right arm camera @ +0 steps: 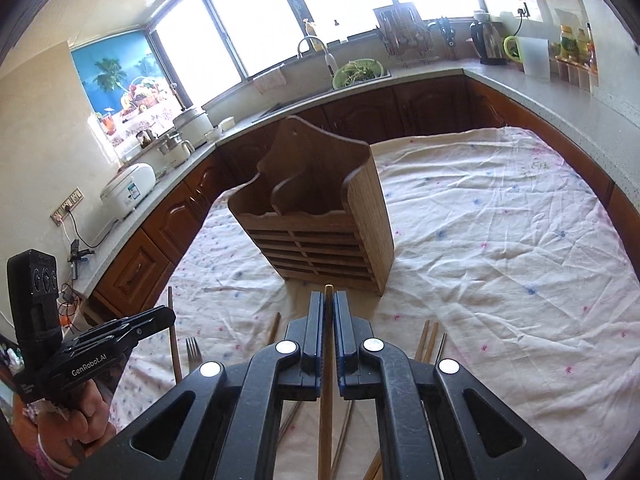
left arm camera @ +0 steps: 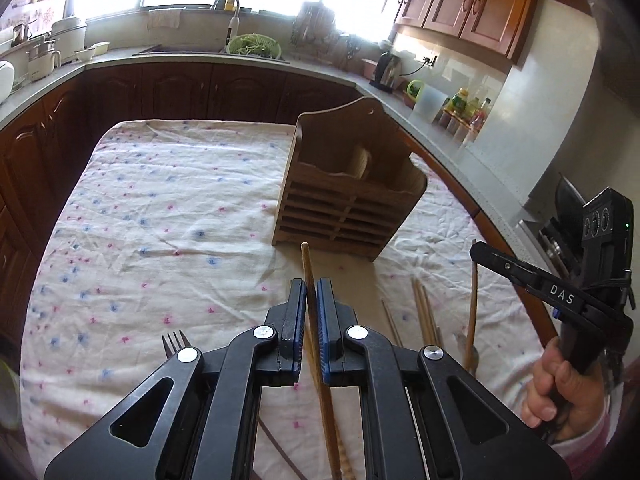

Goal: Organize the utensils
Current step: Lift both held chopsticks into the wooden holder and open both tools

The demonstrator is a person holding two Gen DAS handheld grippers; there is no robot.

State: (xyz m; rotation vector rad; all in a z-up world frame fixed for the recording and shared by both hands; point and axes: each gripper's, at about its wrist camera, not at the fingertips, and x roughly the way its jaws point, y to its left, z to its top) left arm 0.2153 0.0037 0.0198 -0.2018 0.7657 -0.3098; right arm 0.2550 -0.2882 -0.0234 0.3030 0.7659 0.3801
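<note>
Left gripper (left arm camera: 311, 292): jaws pinched nearly shut on one wooden chopstick (left arm camera: 309, 264), which sticks out past the pads toward the holder and runs back down between the jaws.

Right gripper (right arm camera: 328, 306): likewise clamped, jaws almost together, on a second wooden stick (right arm camera: 328, 408). Only its tip shows beyond the pads, so whether it is a chopstick or a spoon handle I cannot tell.

Hands: in the left view the person's right hand (left arm camera: 560, 384) wraps the right tool's grip; in the right view the left hand (right arm camera: 80, 412) does the same for the left tool.

Still on the cloth: several loose chopsticks (left arm camera: 424, 316) lie near the front edge, between the two grippers, with a fork (left arm camera: 175, 343) just left of the left gripper — all flat on the table.

Utensil holder (right arm camera: 320, 216): a wooden slatted box with a tall back board and two compartments, upright near the middle of the floral tablecloth (left arm camera: 160, 208), ahead of both grippers and apart from them.

Holder contents: something pale shows inside one compartment in the left view; I cannot say what. The right view shows the other compartment apparently empty.

Progress: early, I judge — two pieces are in hand but not yet placed, and most of the utensils remain to be picked up and stood in the holder.
</note>
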